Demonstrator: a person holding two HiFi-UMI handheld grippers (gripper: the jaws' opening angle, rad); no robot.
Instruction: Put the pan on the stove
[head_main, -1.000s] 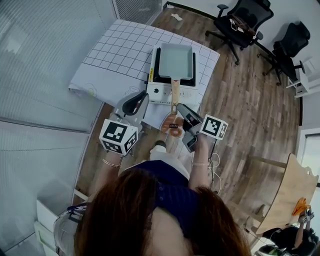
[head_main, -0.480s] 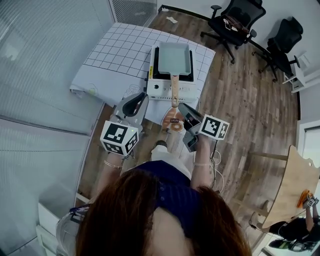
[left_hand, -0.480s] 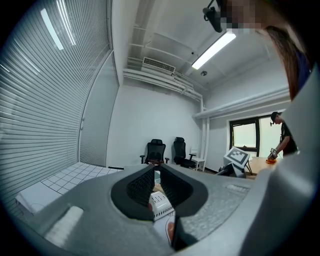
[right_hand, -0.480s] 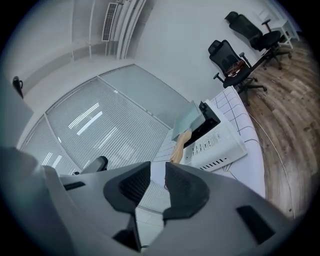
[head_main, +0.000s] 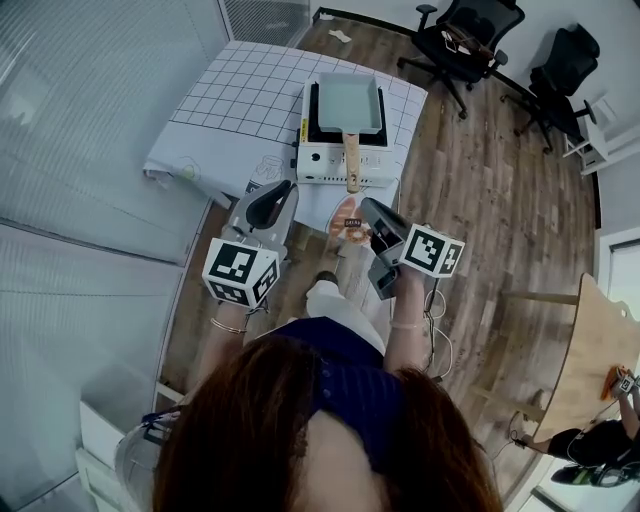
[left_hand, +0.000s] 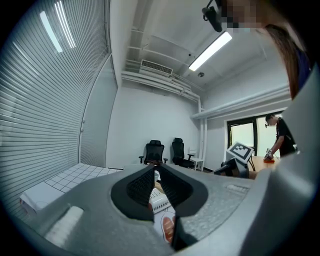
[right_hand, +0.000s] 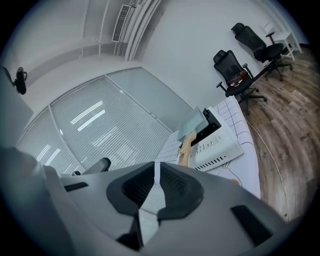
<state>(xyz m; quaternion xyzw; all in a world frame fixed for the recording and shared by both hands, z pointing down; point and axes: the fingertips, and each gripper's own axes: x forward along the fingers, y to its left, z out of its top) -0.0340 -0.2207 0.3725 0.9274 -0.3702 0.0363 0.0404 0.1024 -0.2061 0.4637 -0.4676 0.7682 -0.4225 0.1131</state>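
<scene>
The pale green rectangular pan (head_main: 349, 102) sits on the white portable stove (head_main: 325, 165), and its wooden handle (head_main: 351, 160) points toward me. My left gripper (head_main: 284, 190) hovers short of the table's near edge, left of the handle, with its tips together and nothing in them. My right gripper (head_main: 366, 206) hangs just right of the handle's end, clear of it. Its jaws have just been closing and stand at a narrow gap with nothing between. The right gripper view shows the pan (right_hand: 193, 122) and stove (right_hand: 216, 144) ahead of the right gripper (right_hand: 155, 164). The left gripper (left_hand: 155, 169) frames the stove (left_hand: 159, 200).
A white cloth with a black grid (head_main: 230, 110) covers the table, which has an orange printed mark (head_main: 348, 222) at its near edge. Two black office chairs (head_main: 468, 40) stand on the wooden floor beyond. A glass wall with blinds (head_main: 90, 150) runs along the left.
Both grippers have drawn back from the stove toward me. The right gripper has left the handle's end and its jaws have narrowed. The pan has stayed on the stove.
</scene>
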